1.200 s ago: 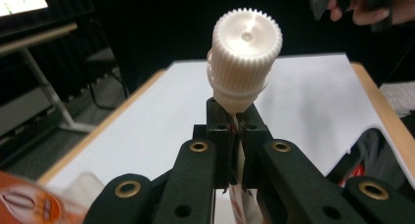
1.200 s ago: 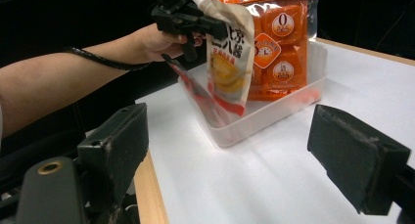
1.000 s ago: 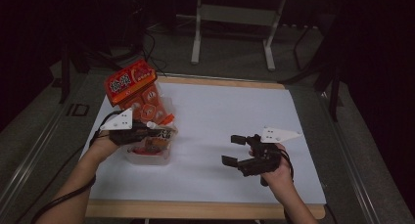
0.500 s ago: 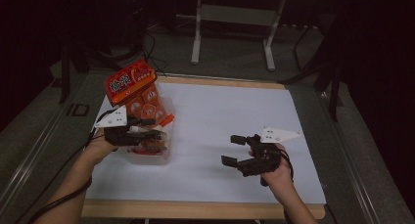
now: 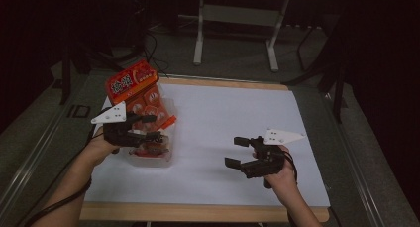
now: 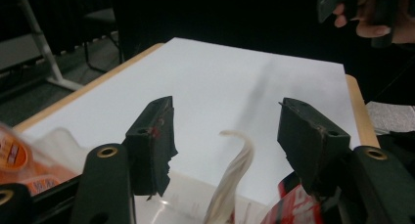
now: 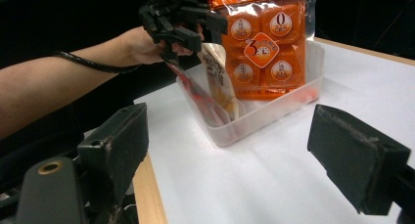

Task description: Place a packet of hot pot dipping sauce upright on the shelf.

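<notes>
clear plastic tub (image 7: 274,111): props tall orange snack bag (image 7: 266,43) upright. left gripper (image 5: 148,128) above it, jaws just opening, empty. right gripper (image 5: 237,151) wide open, empty, idle.

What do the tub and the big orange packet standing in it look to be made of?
Tub: apparently clear, slightly frosted plastic; its contents show through the wall. Orange packet: seemingly glossy plastic film, since it carries reflections and smaller printed sachets show through its clear parts.

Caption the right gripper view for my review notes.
Open right tongs face a clear tub holding an orange snack bag; left tongs hover above it.
</notes>
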`<state>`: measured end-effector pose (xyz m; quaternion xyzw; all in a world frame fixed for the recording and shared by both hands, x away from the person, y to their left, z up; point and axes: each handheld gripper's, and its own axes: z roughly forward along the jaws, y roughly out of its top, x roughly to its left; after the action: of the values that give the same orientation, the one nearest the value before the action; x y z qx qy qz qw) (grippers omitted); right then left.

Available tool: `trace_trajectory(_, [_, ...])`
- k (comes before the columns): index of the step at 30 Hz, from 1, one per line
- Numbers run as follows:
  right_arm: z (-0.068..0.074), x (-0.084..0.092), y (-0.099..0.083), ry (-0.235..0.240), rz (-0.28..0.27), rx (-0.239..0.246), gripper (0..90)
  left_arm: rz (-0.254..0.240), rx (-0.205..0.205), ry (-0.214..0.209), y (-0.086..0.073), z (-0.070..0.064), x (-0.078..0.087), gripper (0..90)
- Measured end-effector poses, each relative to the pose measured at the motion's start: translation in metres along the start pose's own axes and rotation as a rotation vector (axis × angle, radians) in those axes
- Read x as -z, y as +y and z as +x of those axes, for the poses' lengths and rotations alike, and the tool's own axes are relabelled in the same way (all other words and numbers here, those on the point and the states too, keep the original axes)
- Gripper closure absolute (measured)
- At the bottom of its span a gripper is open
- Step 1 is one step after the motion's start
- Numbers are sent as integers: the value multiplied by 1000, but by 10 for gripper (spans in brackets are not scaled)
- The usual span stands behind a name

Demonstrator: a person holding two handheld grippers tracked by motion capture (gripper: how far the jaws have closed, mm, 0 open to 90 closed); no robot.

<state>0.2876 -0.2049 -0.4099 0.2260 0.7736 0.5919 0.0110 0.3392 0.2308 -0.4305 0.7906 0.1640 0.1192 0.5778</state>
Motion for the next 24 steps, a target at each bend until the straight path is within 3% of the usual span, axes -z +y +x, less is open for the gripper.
trace_trajectory(12, [0,1,0,-3,-2,1,153,25,64,-19,20,-12,-5,75])
trace_trajectory(16, [0,1,1,-2,-1,0,152,20,90,-26,31,-20,-10,48])
trace_trajectory(24, [2,3,2,-2,-2,5,152,4,69,-30,48,-35,-14,28])
